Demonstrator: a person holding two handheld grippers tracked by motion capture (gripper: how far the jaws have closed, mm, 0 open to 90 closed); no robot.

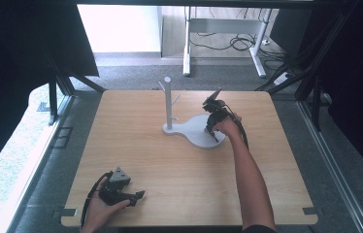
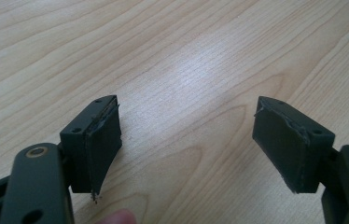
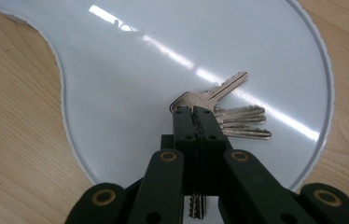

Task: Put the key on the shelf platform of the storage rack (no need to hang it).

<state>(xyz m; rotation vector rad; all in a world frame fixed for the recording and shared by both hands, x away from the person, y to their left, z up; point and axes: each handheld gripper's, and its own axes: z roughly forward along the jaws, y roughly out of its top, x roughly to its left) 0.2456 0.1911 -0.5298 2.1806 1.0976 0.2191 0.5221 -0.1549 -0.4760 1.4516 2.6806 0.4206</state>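
Two grippers: my right gripper (image 3: 196, 112), arm stretching forward over the glossy white rounded base (image 3: 116, 93) of the peg stand (image 1: 168, 104), is clamping its jaws on a bunch of toothed metal keys (image 3: 231, 109); my left gripper (image 2: 186, 140) is resting low over pale wood-grain table (image 2: 186, 56), jaws gaping wide, pads frayed
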